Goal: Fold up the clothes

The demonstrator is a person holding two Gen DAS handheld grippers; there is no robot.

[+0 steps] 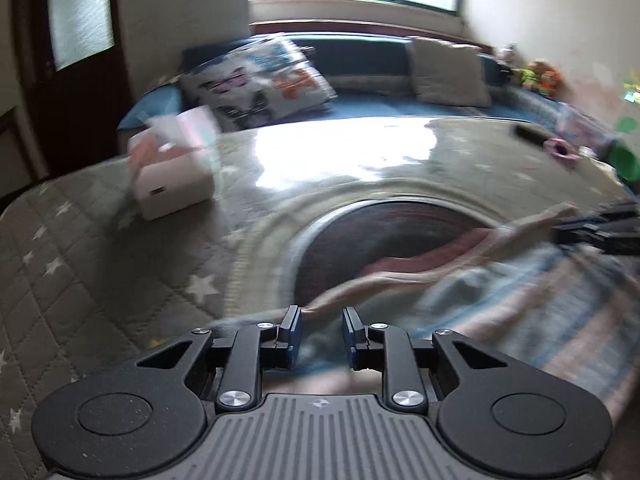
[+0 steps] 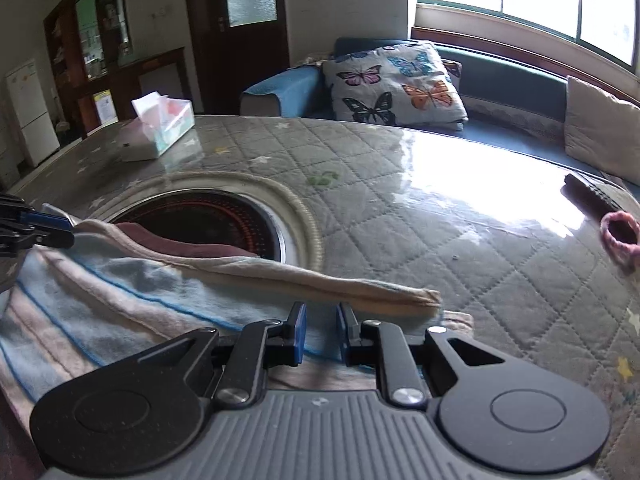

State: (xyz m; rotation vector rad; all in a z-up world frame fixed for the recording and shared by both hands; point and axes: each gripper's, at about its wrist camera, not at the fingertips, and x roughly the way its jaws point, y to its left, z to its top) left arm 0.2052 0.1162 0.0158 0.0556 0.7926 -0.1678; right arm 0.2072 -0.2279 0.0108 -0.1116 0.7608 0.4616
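Observation:
A striped garment in light blue, pink and beige [image 2: 120, 300] lies on the quilted grey table cover, partly over a round dark burner. It also shows, blurred, in the left wrist view [image 1: 460, 296]. My left gripper [image 1: 322, 336] is open, its blue pads either side of the cloth's edge; it shows at the left of the right wrist view [image 2: 44, 226]. My right gripper [image 2: 321, 332] is open over the garment's near right corner, close behind the folded beige hem [image 2: 360, 288]. It appears at the right edge of the left wrist view [image 1: 592, 232].
The round dark burner [image 2: 208, 220] is set in the table [image 2: 440, 240]. A tissue box [image 2: 160, 128] stands at the far left. A pink hair tie [image 2: 620, 236] and a dark remote [image 2: 588, 196] lie at the right. A sofa with a butterfly cushion [image 2: 396, 84] stands behind.

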